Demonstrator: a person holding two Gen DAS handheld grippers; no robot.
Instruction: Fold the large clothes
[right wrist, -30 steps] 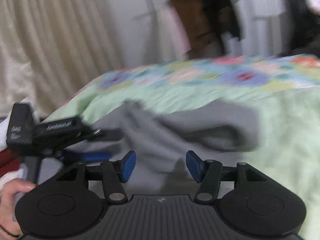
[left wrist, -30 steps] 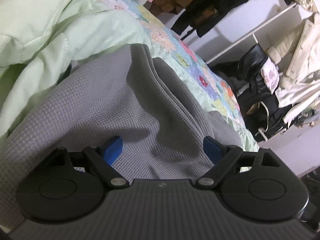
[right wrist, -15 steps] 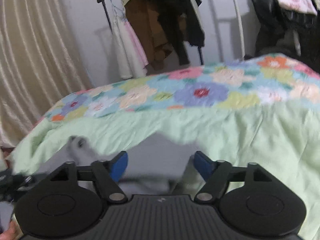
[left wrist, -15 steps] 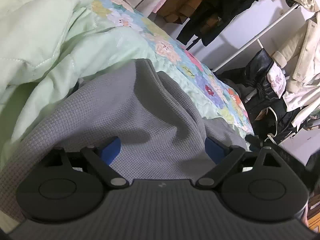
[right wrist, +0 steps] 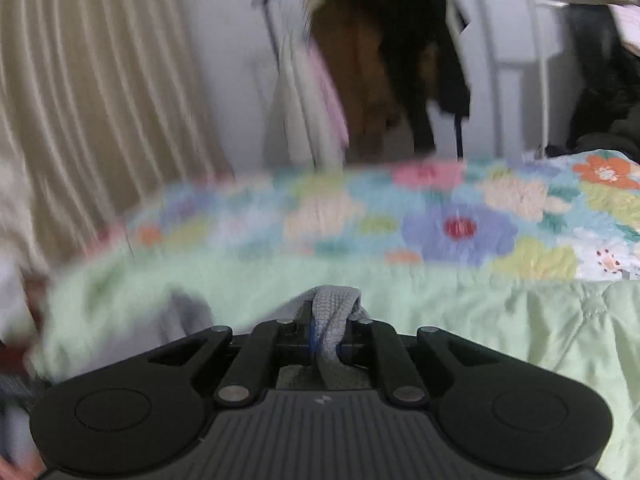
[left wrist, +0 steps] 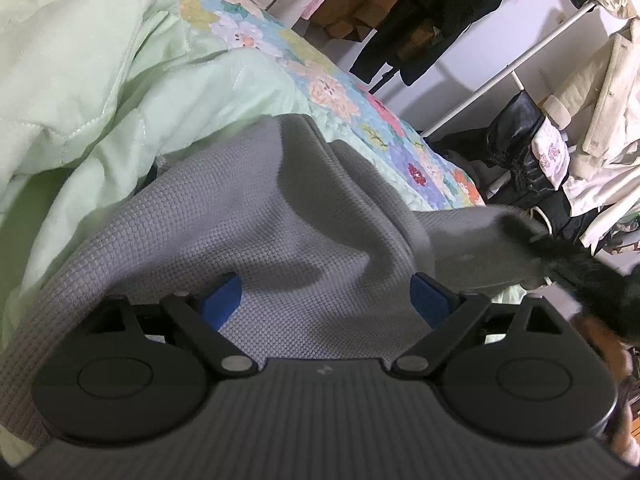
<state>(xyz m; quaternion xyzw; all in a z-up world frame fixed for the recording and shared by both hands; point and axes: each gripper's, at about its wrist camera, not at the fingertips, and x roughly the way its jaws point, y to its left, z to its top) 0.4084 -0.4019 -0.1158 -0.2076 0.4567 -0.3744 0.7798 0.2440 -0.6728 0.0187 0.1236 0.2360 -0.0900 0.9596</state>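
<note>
Left gripper [left wrist: 326, 300] stands spread wide, pads apart over the grey garment [left wrist: 248, 232], gripping nothing. Right gripper [right wrist: 329, 338] is clamped on a bunched edge of it. The garment lies on the green quilt [left wrist: 80, 80]; beyond, blurred, perhaps a clothes rack [left wrist: 500, 76].
</note>
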